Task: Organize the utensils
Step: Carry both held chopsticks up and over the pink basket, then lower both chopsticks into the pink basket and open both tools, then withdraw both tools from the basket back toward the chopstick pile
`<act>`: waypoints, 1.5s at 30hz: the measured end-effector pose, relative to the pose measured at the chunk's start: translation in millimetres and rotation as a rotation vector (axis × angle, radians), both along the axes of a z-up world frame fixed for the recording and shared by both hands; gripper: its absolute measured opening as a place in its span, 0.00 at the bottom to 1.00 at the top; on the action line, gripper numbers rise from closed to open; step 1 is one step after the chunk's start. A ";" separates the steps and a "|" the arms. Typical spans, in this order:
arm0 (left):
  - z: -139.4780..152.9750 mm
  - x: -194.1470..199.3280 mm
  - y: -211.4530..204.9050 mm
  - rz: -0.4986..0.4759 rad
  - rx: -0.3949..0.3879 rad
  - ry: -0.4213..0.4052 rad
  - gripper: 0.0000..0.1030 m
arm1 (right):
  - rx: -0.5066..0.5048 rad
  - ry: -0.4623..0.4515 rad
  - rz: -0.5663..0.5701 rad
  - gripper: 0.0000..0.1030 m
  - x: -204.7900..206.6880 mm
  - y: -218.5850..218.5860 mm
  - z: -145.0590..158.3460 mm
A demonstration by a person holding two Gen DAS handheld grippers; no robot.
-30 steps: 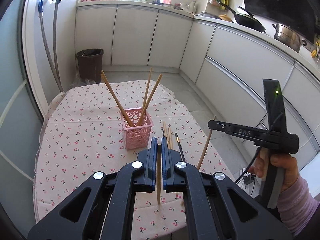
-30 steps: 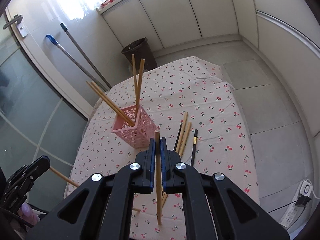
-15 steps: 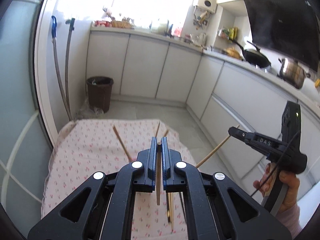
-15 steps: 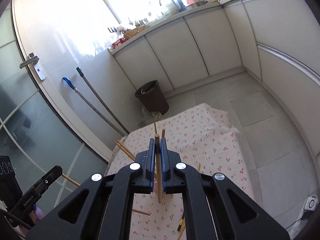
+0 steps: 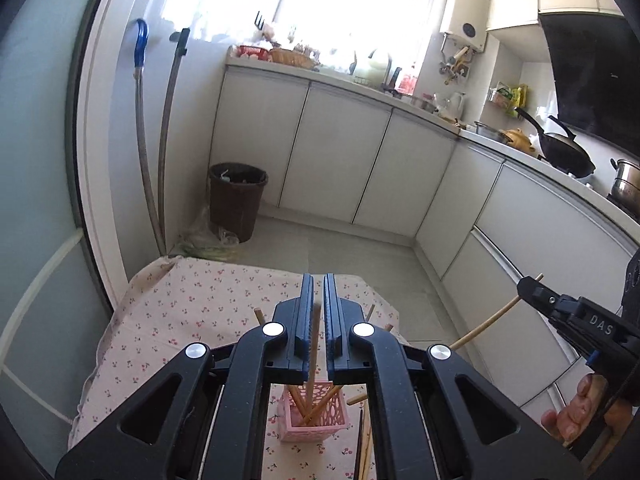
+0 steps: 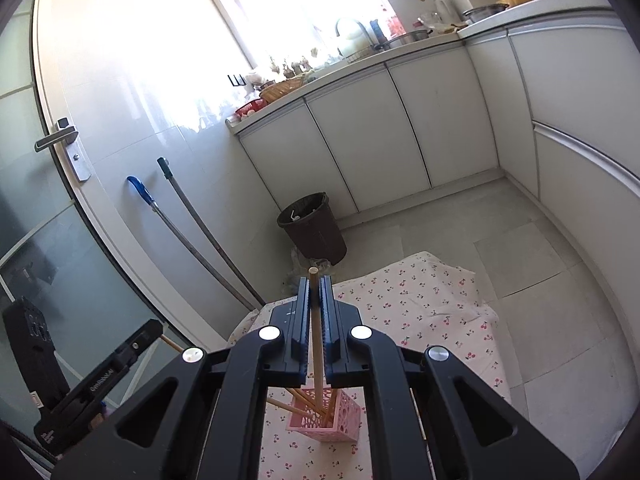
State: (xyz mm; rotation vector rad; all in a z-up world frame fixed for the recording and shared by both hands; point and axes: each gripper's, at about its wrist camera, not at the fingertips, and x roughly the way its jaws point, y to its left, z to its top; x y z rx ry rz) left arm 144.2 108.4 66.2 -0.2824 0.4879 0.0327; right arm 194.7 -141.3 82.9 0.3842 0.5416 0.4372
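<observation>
Left tool jaws just opening, chopstick loose between them; right tool clenched on chopstick. Pink basket below (partly hidden by tools); surface cut off.

Small kitchen, white tiled walls. Bright window above the worktop, glare washing out the sill. White cabinets run along the far wall and turn down the right side. Pale grey tile floor. Dark brown bin in the corner; two mop handles lean on the wall beside it. Frosted glass door with a metal handle on the left. Black wok and steel pot on the right worktop, dark hood above.
</observation>
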 end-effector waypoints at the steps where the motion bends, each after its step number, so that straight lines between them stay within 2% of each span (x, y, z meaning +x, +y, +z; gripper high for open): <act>1: -3.8 1.0 3.5 0.008 -0.016 0.014 0.23 | -0.003 0.001 0.002 0.05 0.7 1.7 -1.2; 3: -5.2 -2.0 10.7 0.024 -0.048 0.020 0.32 | -0.013 0.001 0.004 0.05 1.2 5.3 -2.7; 4: -3.4 -4.6 13.4 0.034 -0.051 0.016 0.32 | -0.018 0.001 0.005 0.05 1.2 6.7 -3.0; 11: 4.9 -21.0 19.0 0.089 -0.029 -0.009 0.47 | -0.050 0.001 0.003 0.05 0.4 21.2 -9.3; 17: -4.5 -13.3 16.9 0.078 -0.014 0.031 0.49 | -0.049 0.023 0.005 0.05 9.9 35.9 -21.7; 20: -10.9 -9.5 15.1 0.065 0.000 0.057 0.50 | -0.040 0.050 0.024 0.09 16.9 45.1 -34.2; 21: -12.7 -8.9 14.5 0.062 0.004 0.064 0.50 | -0.043 0.068 0.034 0.21 18.7 48.7 -38.4; 22: -14.4 -8.7 14.3 0.058 0.007 0.070 0.50 | -0.044 0.082 0.037 0.54 19.7 50.7 -41.6; 24: -16.8 -8.3 12.3 0.044 0.018 0.083 0.52 | -0.059 0.067 0.022 0.65 15.5 52.9 -43.2; 27: -18.6 -9.2 8.1 0.027 0.033 0.089 0.55 | -0.119 0.045 0.020 0.64 8.3 58.6 -41.8; 33: -22.6 -10.2 -3.1 0.015 0.064 0.097 0.64 | -0.172 0.048 0.010 0.66 -0.2 56.5 -46.4; 45: -41.3 -9.8 -15.1 0.024 0.120 0.142 0.80 | -0.282 0.092 -0.040 0.83 -16.6 37.8 -72.8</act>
